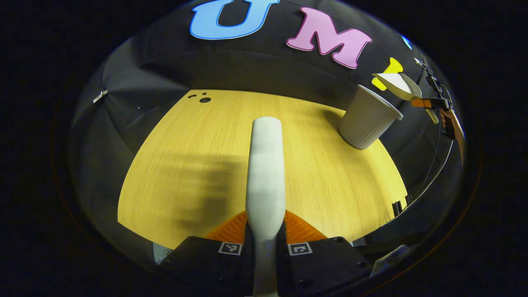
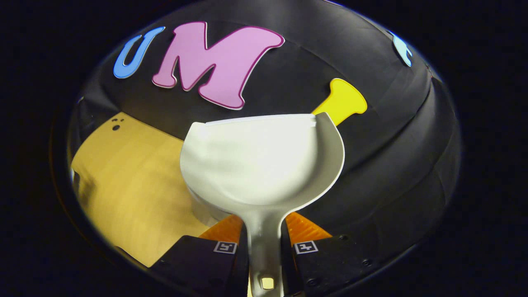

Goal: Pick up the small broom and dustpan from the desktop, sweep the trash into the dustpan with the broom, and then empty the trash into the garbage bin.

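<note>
Left gripper view has the left hand-held gripper [image 1: 265, 243] clenched on the pale grey handle of the small broom [image 1: 266, 165], which runs straight forward over the yellow wood-grain counter [image 1: 185, 156]; the bristles are out of sight. Off to the right stands the pale ribbed garbage bin [image 1: 367, 121], upright near the counter's far edge, and above its rim hangs the white plastic dustpan [image 1: 396, 84], carried there by the other hand-held gripper.

Right gripper view has the right hand-held gripper [image 2: 264, 247] grasping the dustpan [image 2: 264, 165] by its narrow handle, both fingers pressed on it. The scoop faces the camera, and its pan looks bare, with no trash that I can make out. A pale rim below the scoop is probably the bin.

Judging by this, the emptying step is in hand or just done. Whether any trash remains is hard to tell; next, a steeper tip over the bin would clear it.
</note>
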Available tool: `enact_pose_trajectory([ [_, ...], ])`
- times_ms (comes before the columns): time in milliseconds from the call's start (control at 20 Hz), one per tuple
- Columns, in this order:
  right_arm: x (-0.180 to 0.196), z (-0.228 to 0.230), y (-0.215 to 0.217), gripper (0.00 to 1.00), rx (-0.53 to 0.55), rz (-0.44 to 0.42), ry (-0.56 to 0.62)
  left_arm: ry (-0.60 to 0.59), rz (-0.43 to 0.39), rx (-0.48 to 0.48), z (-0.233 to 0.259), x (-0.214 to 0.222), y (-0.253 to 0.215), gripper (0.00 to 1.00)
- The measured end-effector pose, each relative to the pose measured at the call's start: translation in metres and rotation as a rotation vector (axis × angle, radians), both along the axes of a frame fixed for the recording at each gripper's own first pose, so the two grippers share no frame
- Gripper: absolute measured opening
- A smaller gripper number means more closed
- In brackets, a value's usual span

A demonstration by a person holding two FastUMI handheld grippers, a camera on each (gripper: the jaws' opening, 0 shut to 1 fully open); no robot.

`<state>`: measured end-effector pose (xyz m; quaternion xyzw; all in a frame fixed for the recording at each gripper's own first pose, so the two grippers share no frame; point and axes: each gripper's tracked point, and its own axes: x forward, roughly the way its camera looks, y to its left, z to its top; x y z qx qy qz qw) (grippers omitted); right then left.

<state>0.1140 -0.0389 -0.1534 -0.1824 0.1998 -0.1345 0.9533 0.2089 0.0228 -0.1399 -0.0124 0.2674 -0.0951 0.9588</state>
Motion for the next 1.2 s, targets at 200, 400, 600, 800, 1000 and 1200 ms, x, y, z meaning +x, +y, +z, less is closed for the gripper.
enact_pose_trajectory([
  [200, 0.005, 0.008, 0.024, 0.35, 0.186, 0.107, -0.028, -0.011, -0.003, 0.001, -0.006, 0.001, -0.008, 0.27],
  [400, 0.01, 0.0, 0.026, 0.35, 0.264, 0.217, 0.004, -0.001, -0.007, 0.013, -0.017, 0.004, -0.013, 0.27],
  [600, 0.008, 0.0, 0.032, 0.35, 0.361, 0.302, 0.058, 0.002, 0.004, 0.023, -0.024, 0.009, -0.01, 0.26],
  [800, 0.002, -0.012, 0.032, 0.35, 0.442, 0.311, 0.175, 0.017, 0.02, 0.041, -0.034, 0.019, -0.002, 0.27],
  [1000, -0.006, -0.05, 0.015, 0.39, 0.468, 0.265, 0.276, 0.033, 0.037, 0.044, -0.045, 0.035, 0.002, 0.27],
  [1200, -0.027, -0.1, 0.007, 0.36, 0.497, 0.199, 0.365, 0.052, 0.061, 0.05, -0.063, 0.058, 0.004, 0.25],
])
